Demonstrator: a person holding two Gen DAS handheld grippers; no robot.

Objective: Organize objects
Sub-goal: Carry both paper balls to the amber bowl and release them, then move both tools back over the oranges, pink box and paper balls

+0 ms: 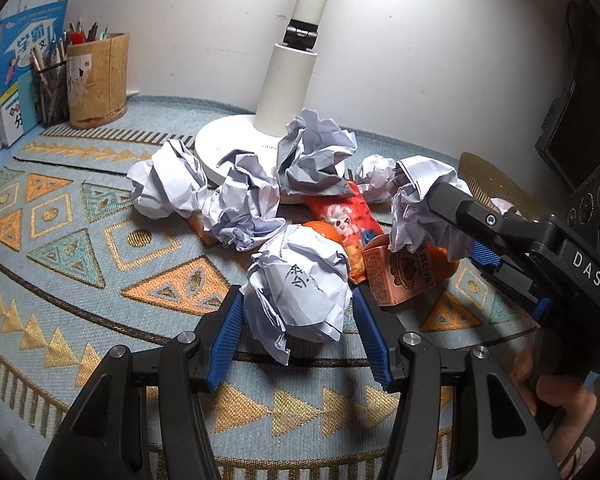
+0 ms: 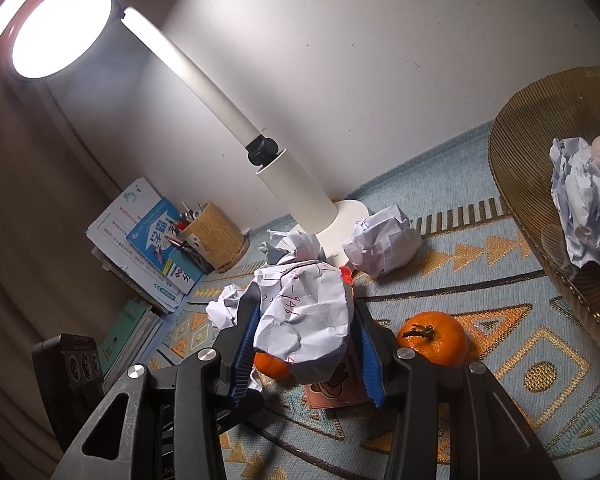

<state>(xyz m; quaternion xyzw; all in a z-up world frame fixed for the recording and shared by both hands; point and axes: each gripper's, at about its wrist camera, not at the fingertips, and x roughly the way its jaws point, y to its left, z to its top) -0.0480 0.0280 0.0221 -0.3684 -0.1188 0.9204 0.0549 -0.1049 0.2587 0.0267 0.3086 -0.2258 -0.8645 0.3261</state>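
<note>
Two claws, left claw [image 1: 298, 316] and right claw [image 2: 306, 338], each clamp a paper ball amid oranges [image 2: 434, 338] and wrappers [image 1: 346, 216].

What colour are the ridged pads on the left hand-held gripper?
Blue pads, on black fingers; clearest in the left wrist view.

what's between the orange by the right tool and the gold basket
Bare patterned cloth. In the right wrist view nothing lies on the stretch from the orange to the basket; the nearest paper ball sits further back, by the lamp base.
</note>
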